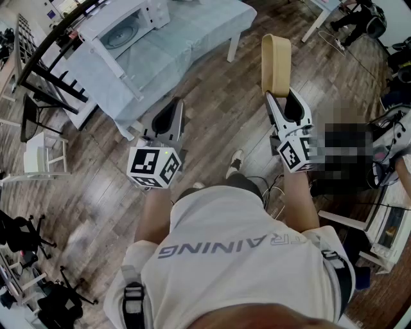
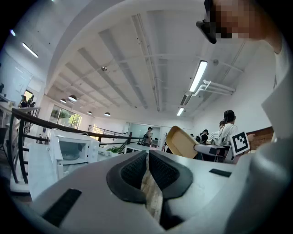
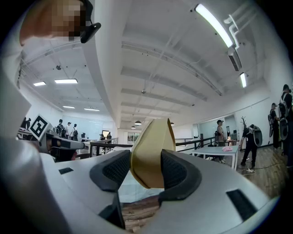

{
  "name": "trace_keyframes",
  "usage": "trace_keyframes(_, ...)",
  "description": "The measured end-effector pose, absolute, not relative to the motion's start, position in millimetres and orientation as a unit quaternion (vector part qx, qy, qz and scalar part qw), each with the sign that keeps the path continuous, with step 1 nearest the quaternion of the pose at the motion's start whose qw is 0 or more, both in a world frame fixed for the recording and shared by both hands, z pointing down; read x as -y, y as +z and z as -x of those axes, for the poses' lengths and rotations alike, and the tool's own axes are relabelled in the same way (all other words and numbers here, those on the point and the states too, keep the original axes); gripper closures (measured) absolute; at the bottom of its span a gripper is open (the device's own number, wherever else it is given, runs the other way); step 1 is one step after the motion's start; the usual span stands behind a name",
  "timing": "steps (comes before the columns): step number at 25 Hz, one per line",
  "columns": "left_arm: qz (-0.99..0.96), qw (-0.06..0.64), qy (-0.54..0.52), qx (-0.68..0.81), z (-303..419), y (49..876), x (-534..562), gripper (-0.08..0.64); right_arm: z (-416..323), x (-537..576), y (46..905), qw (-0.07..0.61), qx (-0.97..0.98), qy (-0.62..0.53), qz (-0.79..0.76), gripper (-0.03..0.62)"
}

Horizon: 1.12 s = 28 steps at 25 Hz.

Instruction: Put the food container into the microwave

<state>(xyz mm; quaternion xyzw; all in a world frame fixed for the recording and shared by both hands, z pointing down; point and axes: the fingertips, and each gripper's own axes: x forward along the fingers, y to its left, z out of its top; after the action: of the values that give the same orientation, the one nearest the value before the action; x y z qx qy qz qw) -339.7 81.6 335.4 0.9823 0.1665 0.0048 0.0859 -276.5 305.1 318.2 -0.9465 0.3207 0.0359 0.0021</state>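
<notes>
**Container held up in the right hand-held gripper, well short of the microwave**

A wood plank floor fills most of the head view. At the far left stands a surface draped in pale blue cloth. A white microwave sits on it with its door swung open, and the glass turntable shows inside. The person stands back from it, holding both tools out over the floor.

The right hand-held gripper pinches a tan food container by its near edge. The container stands on edge and reaches away past the jaws. In the right gripper view the dark pads press against both sides of the container.

The left hand-held gripper holds nothing. In its own view the jaws are drawn together, with only a thin slit of floor showing between them. The microwave lies off to the left in that view, and the container is to the right.

The container is in the air, well apart from the microwave and right of it.
</notes>
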Motion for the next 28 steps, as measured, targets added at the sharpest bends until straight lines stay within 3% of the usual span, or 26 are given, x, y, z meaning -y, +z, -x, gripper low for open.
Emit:
trace_keyframes(16,-0.982,0.103,0.014,-0.159,330,344,-75,0.515,265,-299,322,0.018,-0.333,0.035,0.942,0.37)
trace_keyframes(28,-0.984,0.111,0.019,-0.135,267,344,-84,0.515,190,-302,323,0.021,-0.362,0.025,0.931,0.37)
